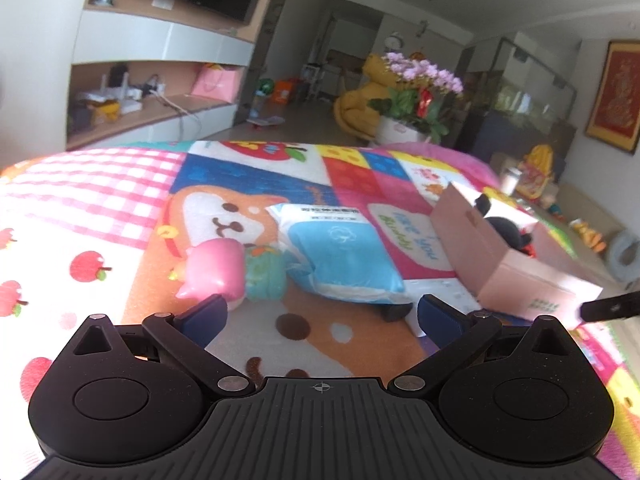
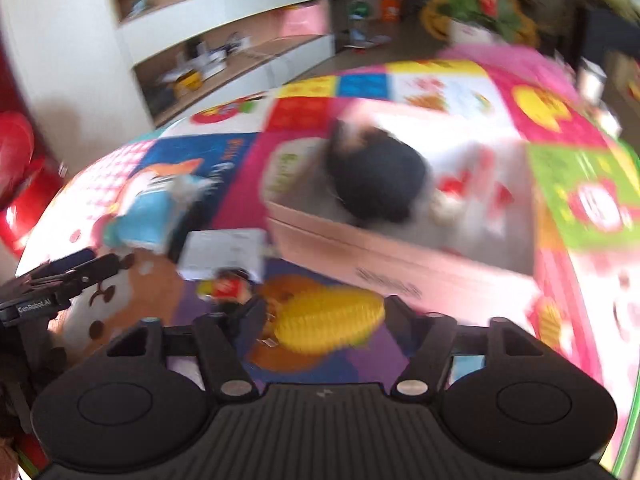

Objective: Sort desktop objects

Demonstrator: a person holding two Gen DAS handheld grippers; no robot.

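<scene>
My left gripper [image 1: 322, 312] is open and empty above the colourful blanket [image 1: 100, 216]. Just ahead of it lie a pink toy [image 1: 214, 270], a teal toy [image 1: 264, 274] and a blue tissue pack [image 1: 344, 256]. A pink cardboard box [image 1: 516, 264] stands to the right with a black plush [image 1: 504, 228] inside. In the blurred right wrist view my right gripper [image 2: 326, 312] holds a yellow corn toy [image 2: 328, 318] between its fingers, just in front of the pink box [image 2: 400, 264]. The black plush [image 2: 376, 176] lies in that box.
A white card [image 2: 224, 256] and a small red-and-yellow item [image 2: 224, 290] lie left of the corn. The tissue pack [image 2: 140, 216] lies further left. The left gripper [image 2: 44, 280] shows at the left edge. Shelves, a flower pot [image 1: 404, 128] and toys stand beyond the blanket.
</scene>
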